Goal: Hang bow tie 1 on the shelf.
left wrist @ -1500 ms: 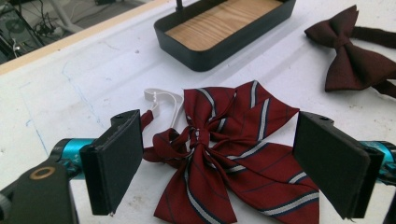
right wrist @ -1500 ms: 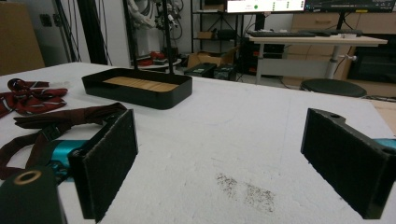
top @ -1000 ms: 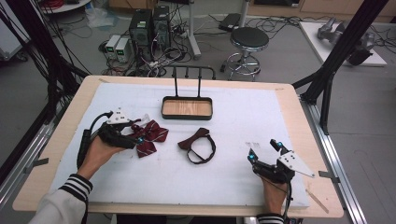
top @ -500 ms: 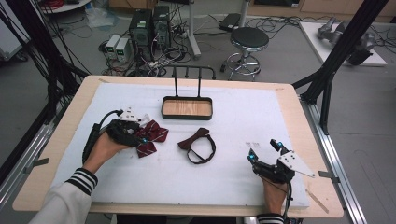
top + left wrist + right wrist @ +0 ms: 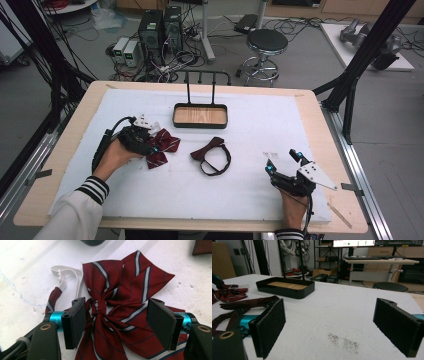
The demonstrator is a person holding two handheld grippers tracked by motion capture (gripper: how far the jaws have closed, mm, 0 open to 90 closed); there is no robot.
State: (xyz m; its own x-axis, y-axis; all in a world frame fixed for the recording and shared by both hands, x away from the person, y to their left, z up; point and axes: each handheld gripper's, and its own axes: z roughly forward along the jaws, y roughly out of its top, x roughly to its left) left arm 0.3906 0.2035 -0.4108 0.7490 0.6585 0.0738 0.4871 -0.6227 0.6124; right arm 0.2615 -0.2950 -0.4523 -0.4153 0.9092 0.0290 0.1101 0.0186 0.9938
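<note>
From the high view, the left tool (image 5: 150,146) is seen lowered over the striped bow tie (image 5: 162,147) on the bench (image 5: 300,120), left of the dark bow tie (image 5: 212,154) and short of the tray (image 5: 200,115). In the left gripper view its jaws, just closing, straddle the striped bow tie (image 5: 117,302) without a firm pinch yet; the knot is best centred between them, and the white strap (image 5: 67,275) kept clear. In the right gripper view the right tool (image 5: 332,327) is held released over bare bench, well away.
</note>
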